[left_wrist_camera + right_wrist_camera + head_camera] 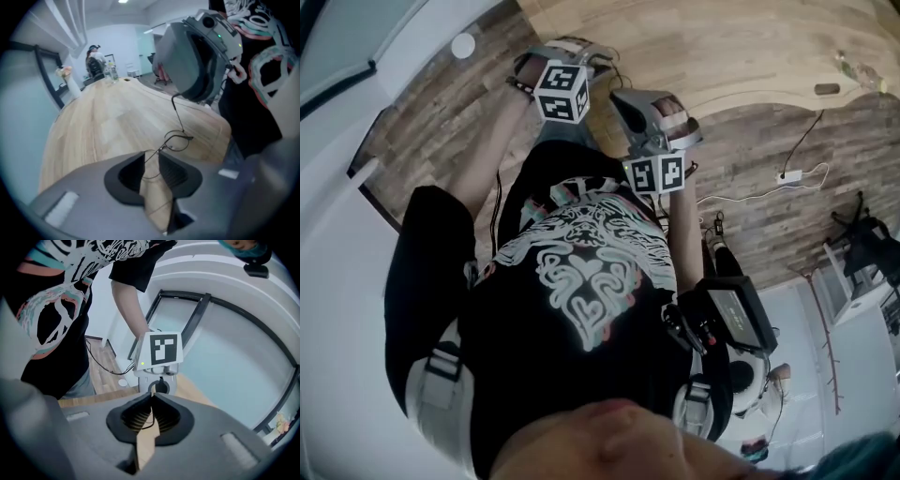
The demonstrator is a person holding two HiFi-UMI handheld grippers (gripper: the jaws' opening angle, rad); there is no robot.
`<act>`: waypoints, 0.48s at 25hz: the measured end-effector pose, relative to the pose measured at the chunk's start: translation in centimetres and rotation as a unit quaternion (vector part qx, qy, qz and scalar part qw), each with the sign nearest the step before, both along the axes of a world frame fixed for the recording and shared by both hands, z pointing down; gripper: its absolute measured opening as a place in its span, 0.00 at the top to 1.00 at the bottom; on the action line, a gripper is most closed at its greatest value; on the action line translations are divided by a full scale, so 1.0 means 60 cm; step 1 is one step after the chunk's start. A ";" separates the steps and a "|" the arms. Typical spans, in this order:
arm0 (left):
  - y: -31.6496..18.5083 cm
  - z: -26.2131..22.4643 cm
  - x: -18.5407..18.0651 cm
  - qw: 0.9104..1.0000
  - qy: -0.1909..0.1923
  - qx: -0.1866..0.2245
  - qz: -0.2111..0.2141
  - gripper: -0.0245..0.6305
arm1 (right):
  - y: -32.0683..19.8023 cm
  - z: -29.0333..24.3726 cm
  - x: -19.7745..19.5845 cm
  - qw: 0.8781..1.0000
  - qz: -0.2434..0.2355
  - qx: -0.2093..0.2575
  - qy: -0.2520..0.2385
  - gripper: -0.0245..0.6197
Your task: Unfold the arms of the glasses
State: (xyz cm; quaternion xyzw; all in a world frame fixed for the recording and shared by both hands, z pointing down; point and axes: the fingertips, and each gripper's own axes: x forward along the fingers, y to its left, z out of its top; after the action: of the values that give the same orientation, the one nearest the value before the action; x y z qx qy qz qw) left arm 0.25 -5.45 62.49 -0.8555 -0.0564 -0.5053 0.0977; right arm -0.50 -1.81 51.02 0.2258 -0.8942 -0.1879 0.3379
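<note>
Thin wire-rimmed glasses (179,141) hang above the wooden table (103,117) between my two grippers. In the left gripper view one lens rim lies in the gap of my left gripper (151,161), whose pads stand apart without pressing on it. The other lens sits just beyond the jaws, and one arm (177,115) runs up from it into my right gripper (176,93). In the right gripper view my right gripper (152,405) is shut on that thin arm wire (149,422), facing my left gripper (159,386). From the head view both grippers (581,58) (637,108) are close together at the table's edge; the glasses are not discernible there.
Bottles (111,72) and a vase of flowers (65,72) stand at the table's far end, with a person (96,58) seated beyond. My own torso is close on the right. A power strip with cable (792,175) lies on the floor.
</note>
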 end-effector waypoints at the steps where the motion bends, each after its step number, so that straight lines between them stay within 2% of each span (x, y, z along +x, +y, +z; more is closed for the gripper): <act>1: 0.007 0.005 0.005 1.000 -0.012 -0.006 0.025 0.81 | 0.002 0.000 0.002 1.000 0.002 0.001 -0.002 0.94; 2: 0.014 0.012 0.008 0.998 -0.024 -0.009 0.051 0.78 | 0.003 0.000 0.004 1.000 0.003 0.001 -0.003 0.94; 5: 0.032 0.035 0.013 0.991 -0.059 -0.003 0.123 0.77 | 0.010 0.002 0.007 1.000 0.006 0.000 -0.009 0.94; 9: 0.045 0.038 0.037 0.981 -0.071 0.001 0.182 0.77 | 0.012 0.003 0.010 1.000 0.012 0.000 -0.014 0.94; 12: 0.055 0.044 0.044 0.969 -0.092 0.004 0.229 0.77 | 0.012 0.003 0.009 1.000 0.010 0.000 -0.015 0.94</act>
State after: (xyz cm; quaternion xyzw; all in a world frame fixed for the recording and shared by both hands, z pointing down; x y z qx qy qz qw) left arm 2.88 -2.16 65.13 -0.7695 -0.2569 -0.5461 0.2088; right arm 0.06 -1.08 51.18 0.2379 -0.8967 -0.1814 0.3263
